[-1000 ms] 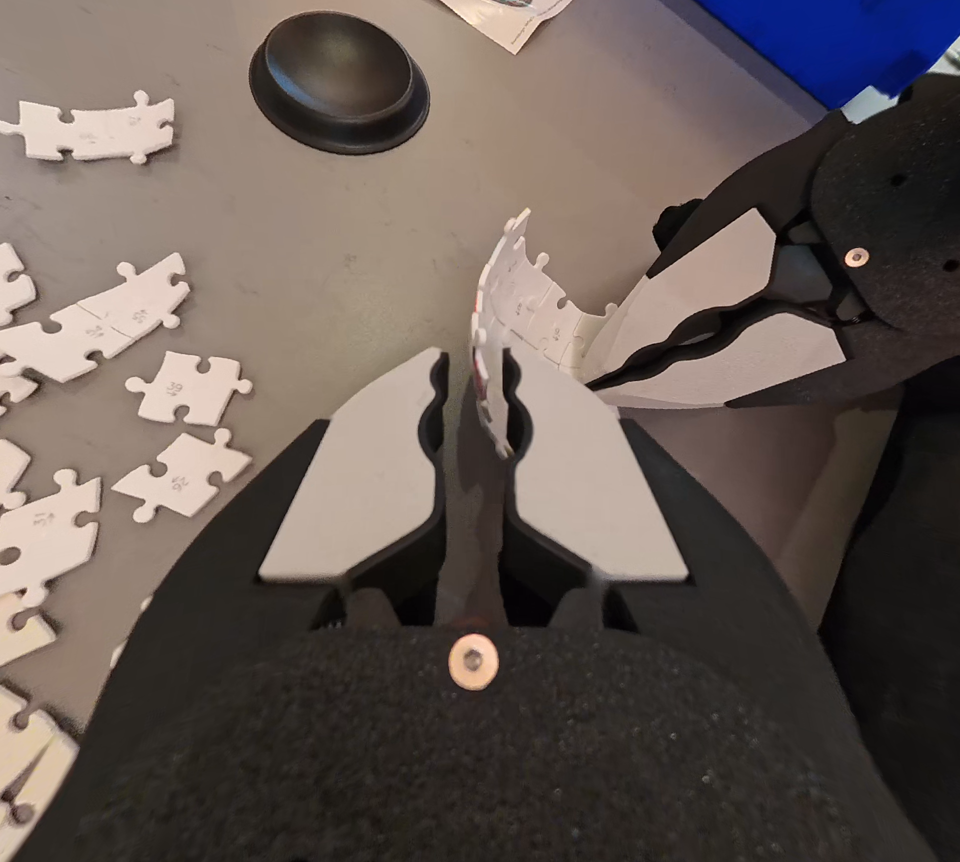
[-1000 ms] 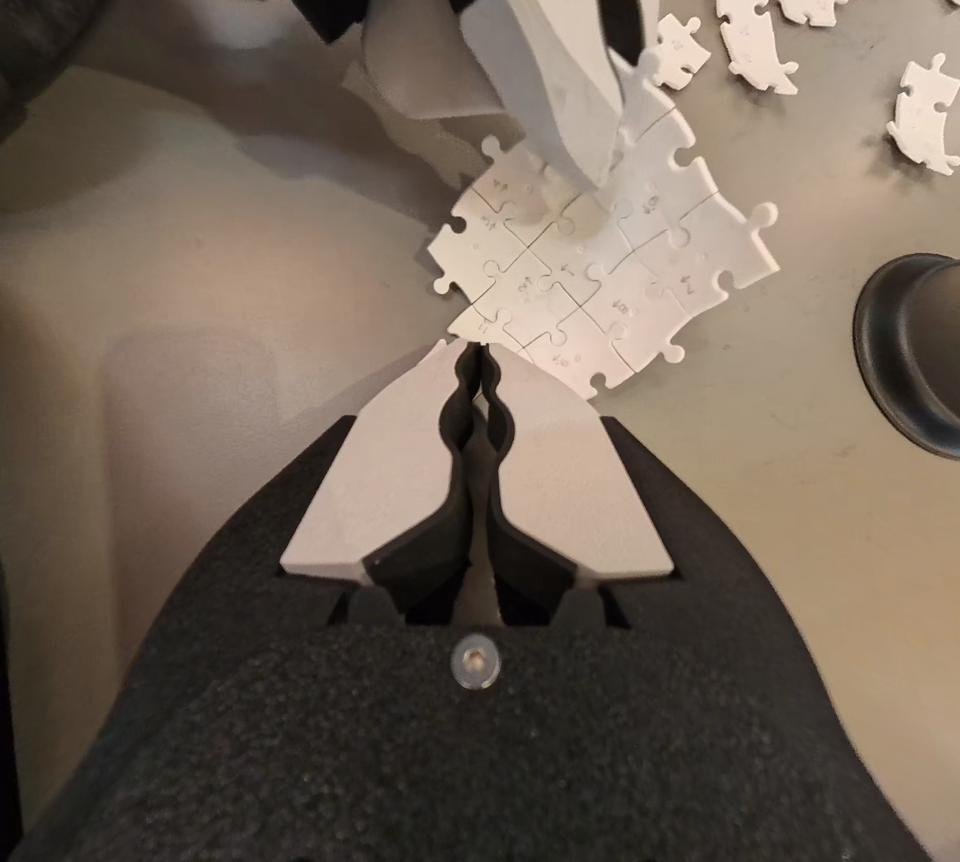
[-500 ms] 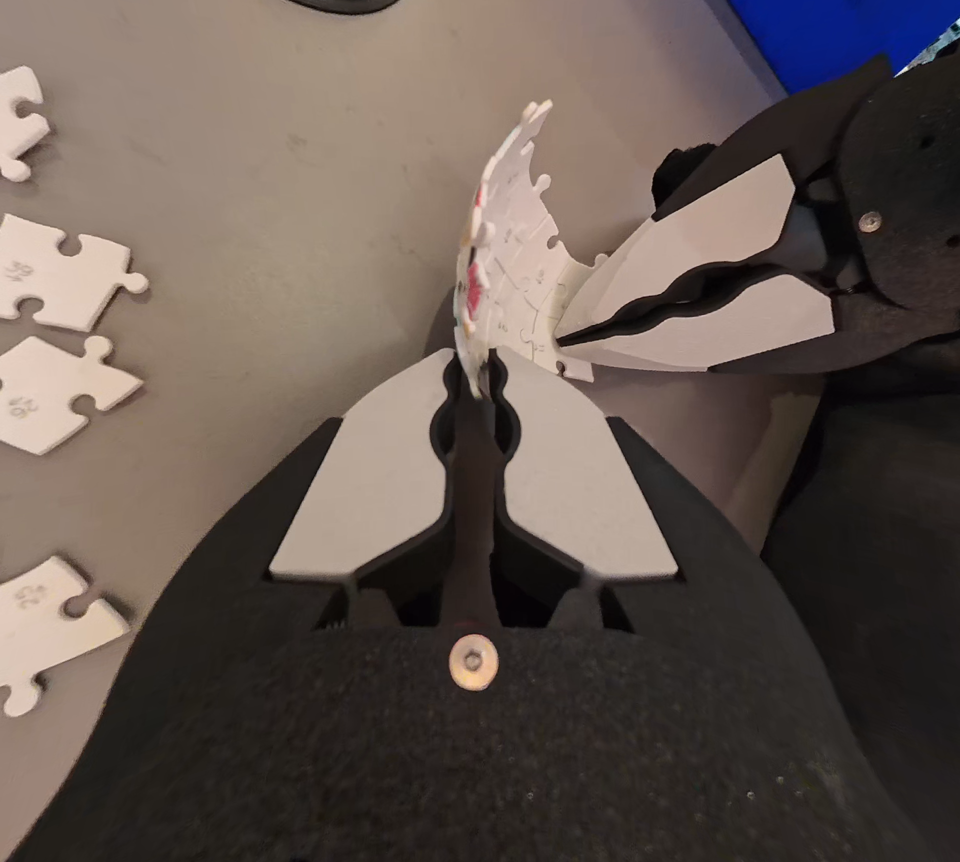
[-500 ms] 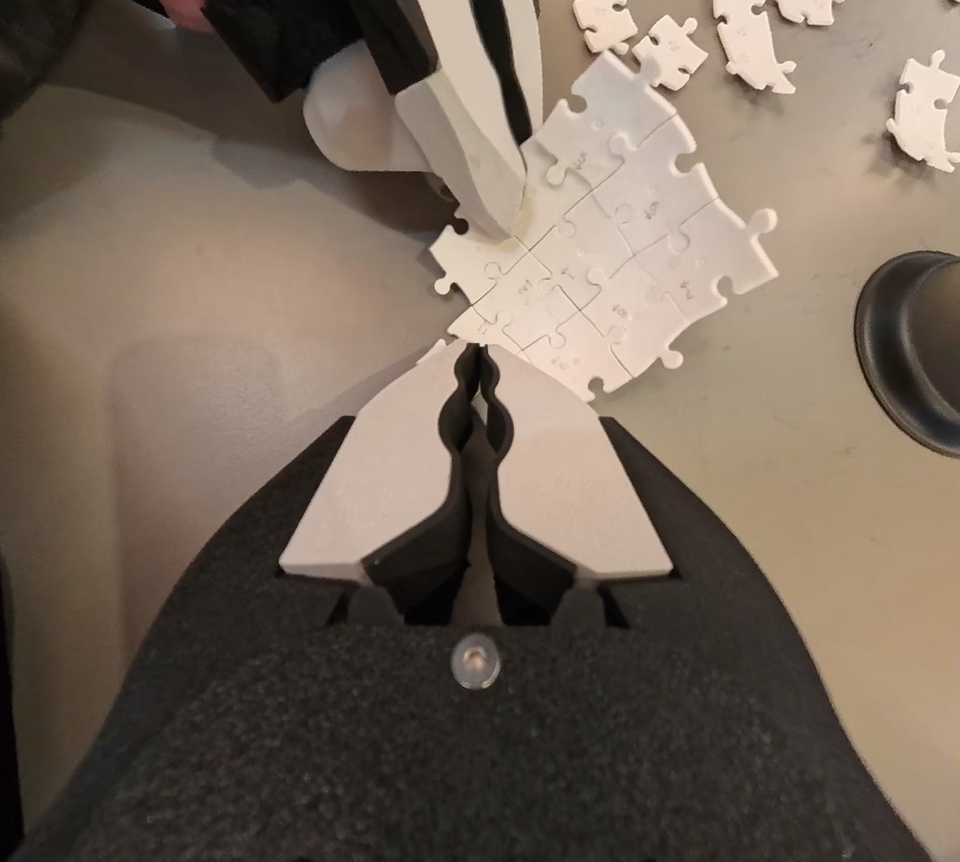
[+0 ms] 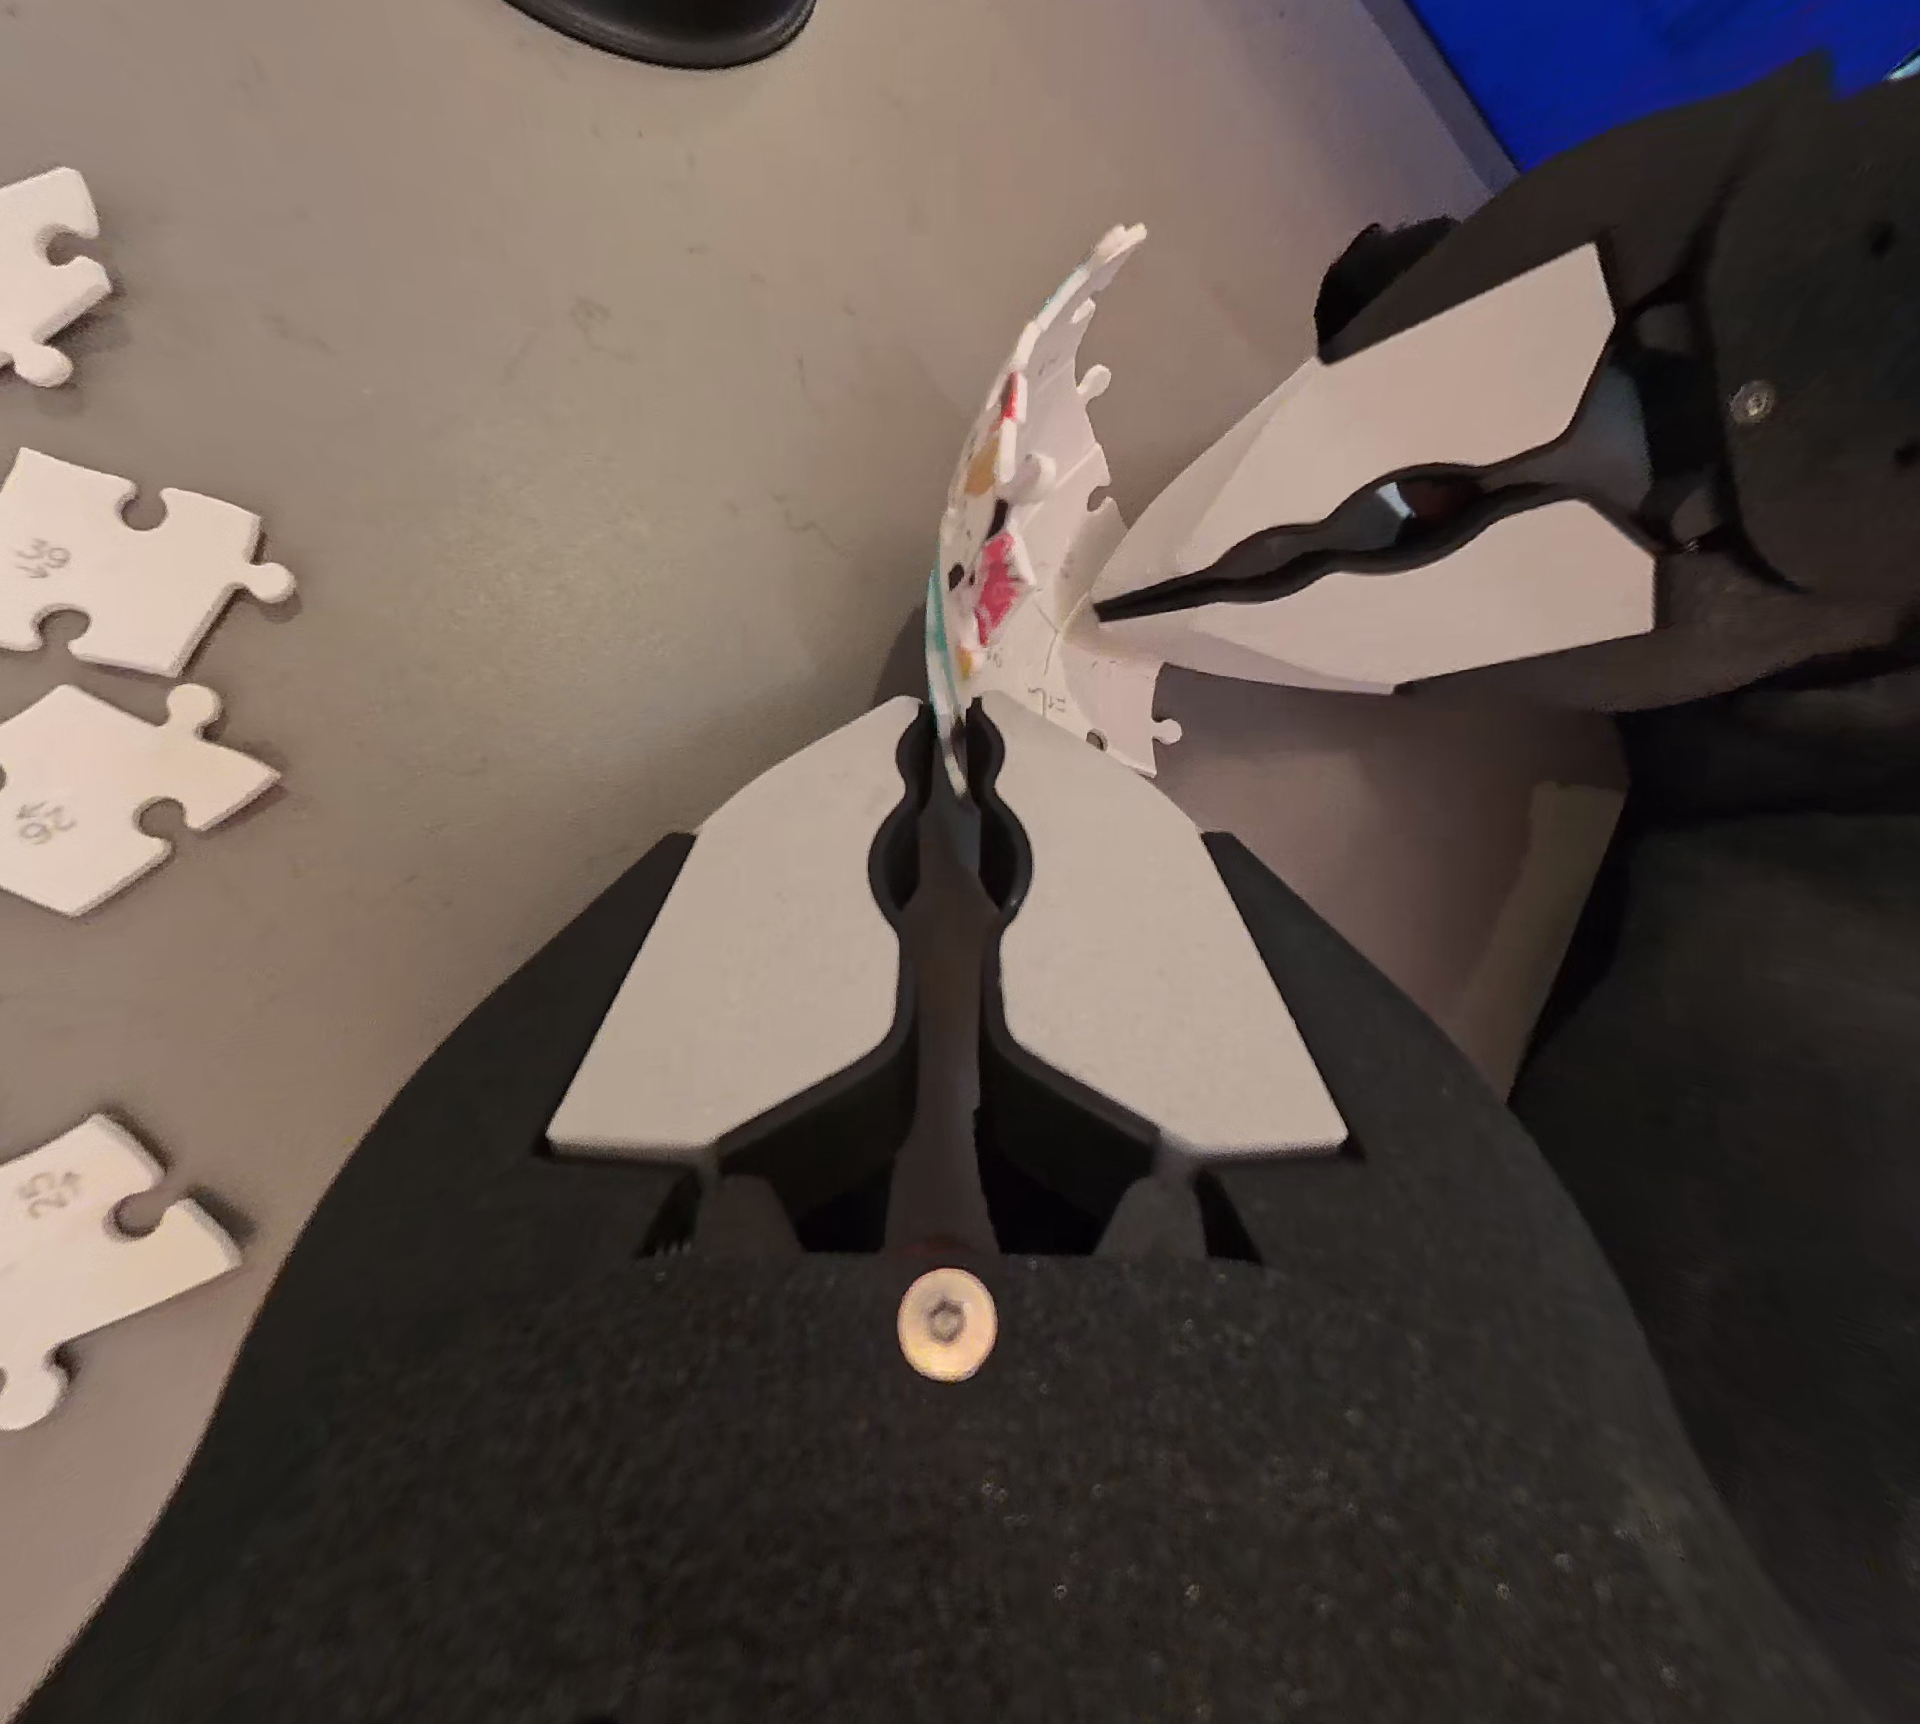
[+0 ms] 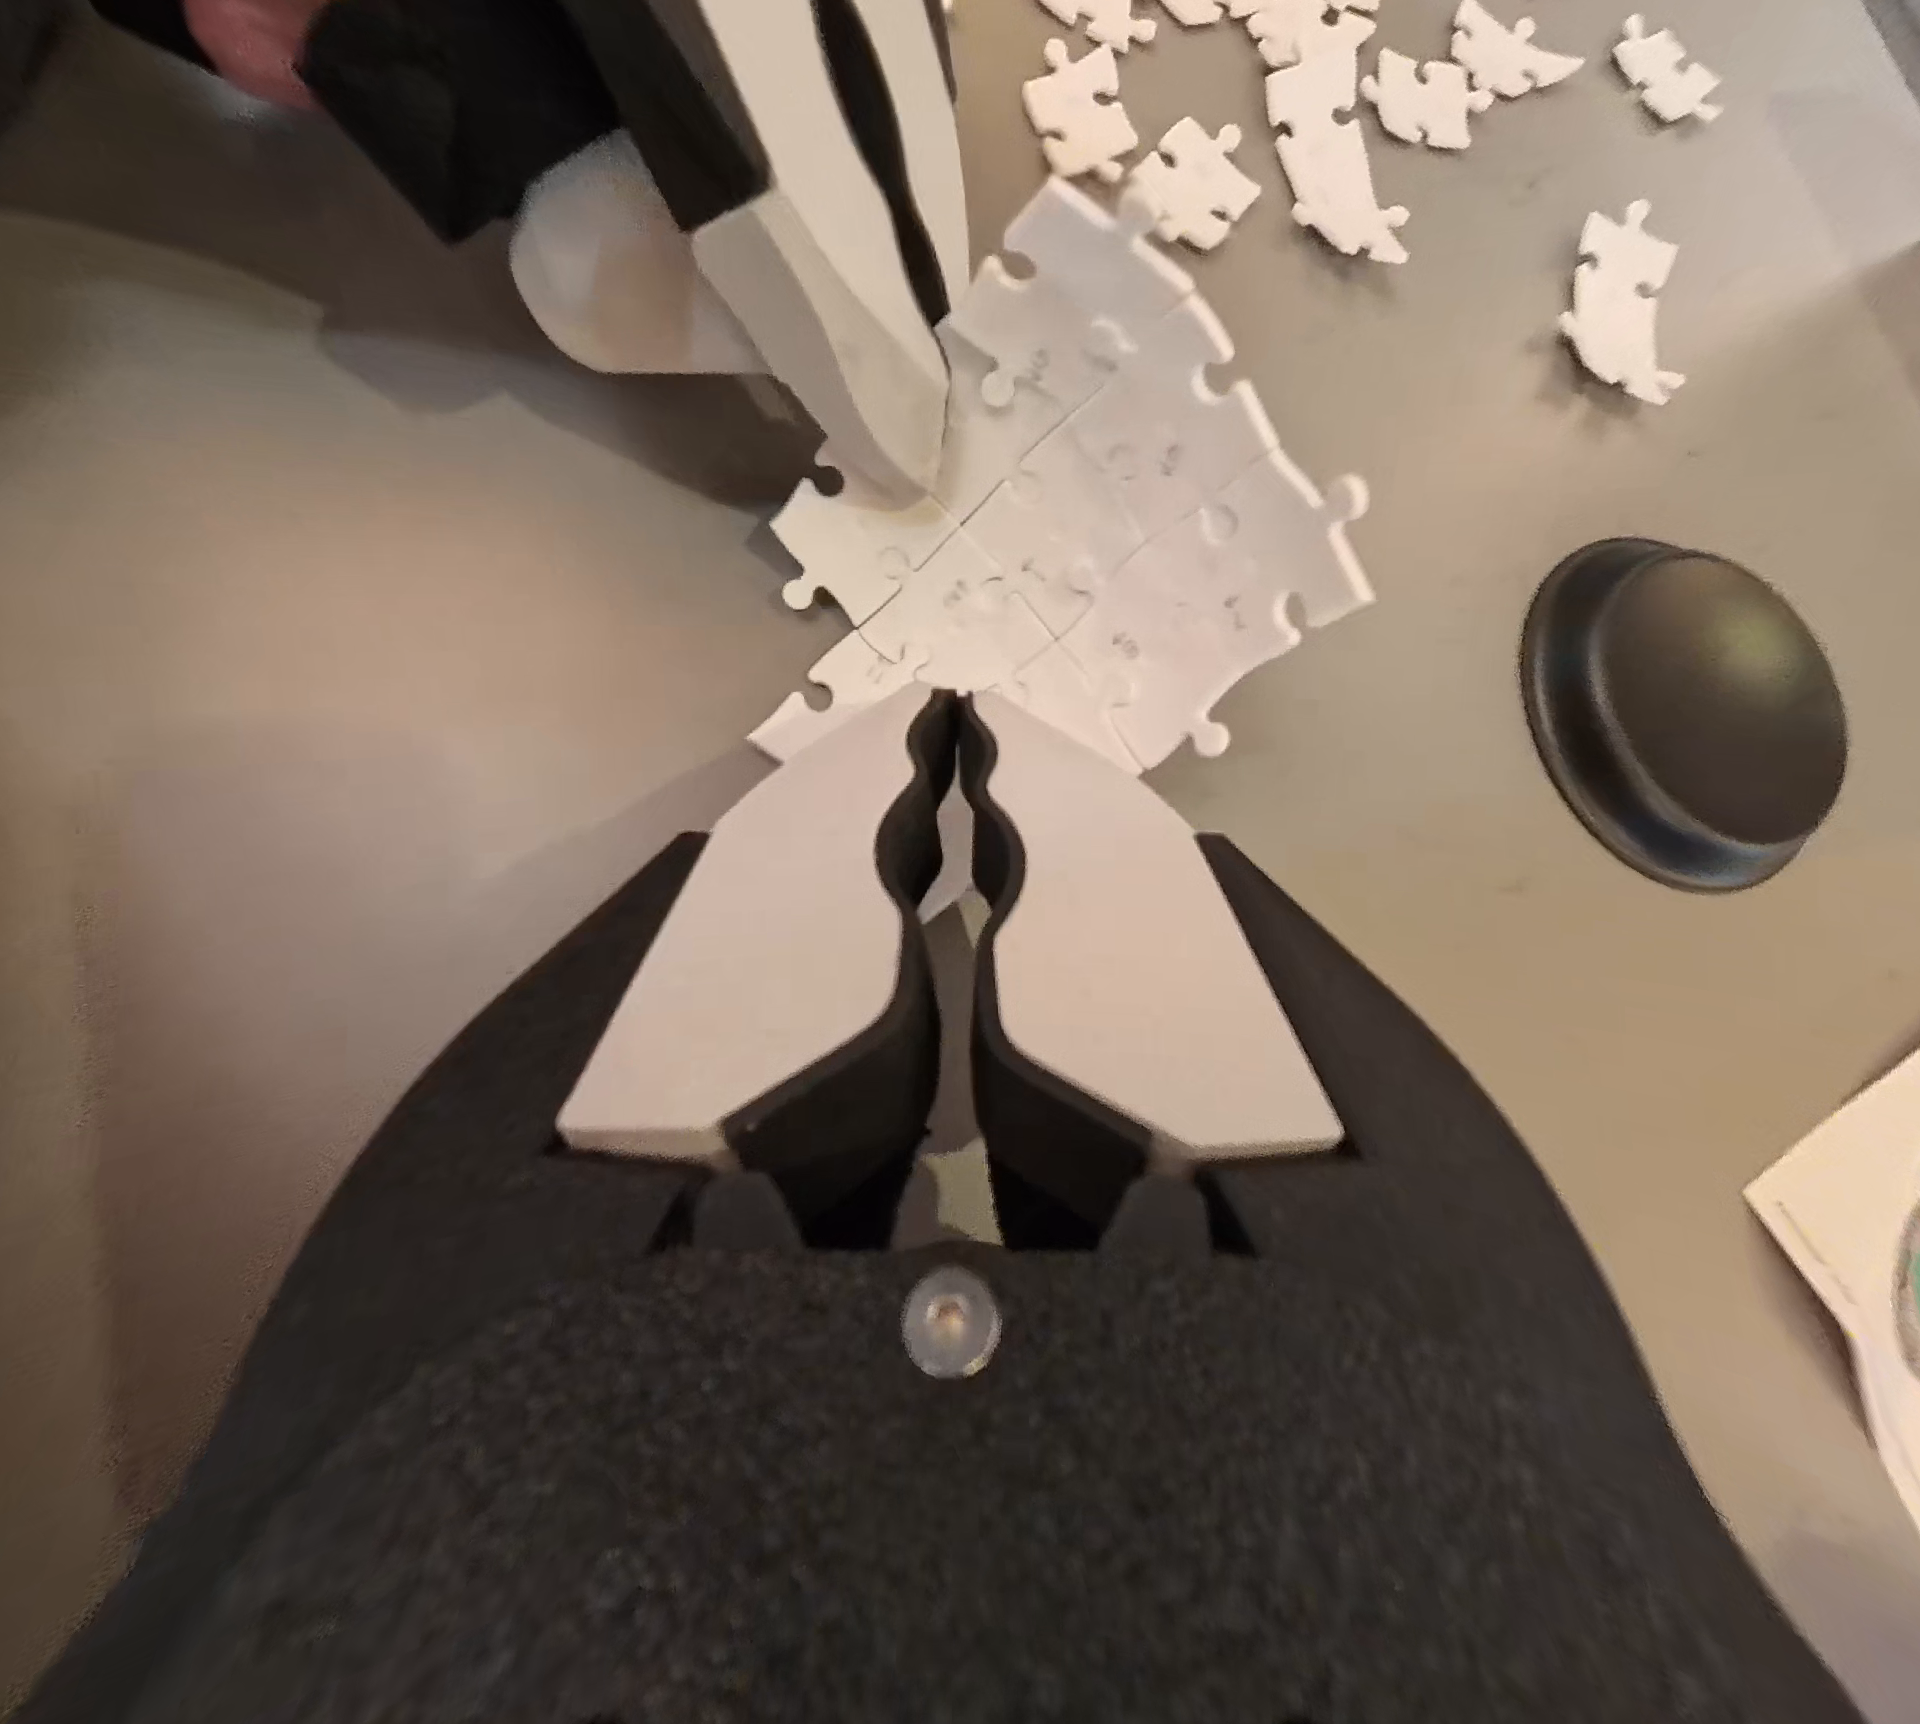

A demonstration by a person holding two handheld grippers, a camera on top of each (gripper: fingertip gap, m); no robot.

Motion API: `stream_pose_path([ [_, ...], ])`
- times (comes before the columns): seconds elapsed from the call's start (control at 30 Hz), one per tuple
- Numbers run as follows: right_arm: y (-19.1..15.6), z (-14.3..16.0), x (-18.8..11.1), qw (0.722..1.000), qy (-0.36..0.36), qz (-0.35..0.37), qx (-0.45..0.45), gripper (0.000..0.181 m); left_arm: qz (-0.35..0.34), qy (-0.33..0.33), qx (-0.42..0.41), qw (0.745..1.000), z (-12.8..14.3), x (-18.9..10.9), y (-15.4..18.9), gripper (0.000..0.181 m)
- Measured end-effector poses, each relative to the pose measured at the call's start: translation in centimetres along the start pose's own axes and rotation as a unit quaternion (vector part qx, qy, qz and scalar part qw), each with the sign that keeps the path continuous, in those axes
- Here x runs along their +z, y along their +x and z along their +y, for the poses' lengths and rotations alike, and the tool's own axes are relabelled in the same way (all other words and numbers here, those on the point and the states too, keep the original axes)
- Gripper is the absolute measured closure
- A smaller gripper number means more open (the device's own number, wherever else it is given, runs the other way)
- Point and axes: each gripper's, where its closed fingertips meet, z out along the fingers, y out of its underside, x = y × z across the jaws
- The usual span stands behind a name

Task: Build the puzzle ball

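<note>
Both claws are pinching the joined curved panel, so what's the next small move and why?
Probably press the seam home: the left claw and right claw each grip an edge of the joined panel, held off the table. Then free one claw for a loose piece.

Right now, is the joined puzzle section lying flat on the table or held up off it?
Held up. The joined puzzle section stands on edge between both claws, left and right, each shut on it, above the table.
</note>
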Motion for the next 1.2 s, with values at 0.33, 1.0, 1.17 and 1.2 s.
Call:
stream_pose_path([
  [0.33,4.1,-0.2,-3.2,0.996,0.057,0.059,0.043,0.181,0.008,0.007,-0.018,1.0,-0.6,0.3,0.0,0.178],
  [1.0,5.6,2.6,-2.3,0.945,0.061,-0.175,0.27,0.178,0.022,-0.001,0.028,0.999,-3.5,3.3,1.0,0.171],
  [1.17,6.8,3.1,-2.3,0.931,0.062,-0.181,0.311,0.178,0.016,0.012,0.016,1.0,-3.6,2.3,0.5,0.166],
  [1.2,7.1,3.1,-2.3,0.928,0.062,-0.182,0.318,0.178,0.014,0.014,0.014,1.0,-3.5,2.0,0.4,0.166],
])
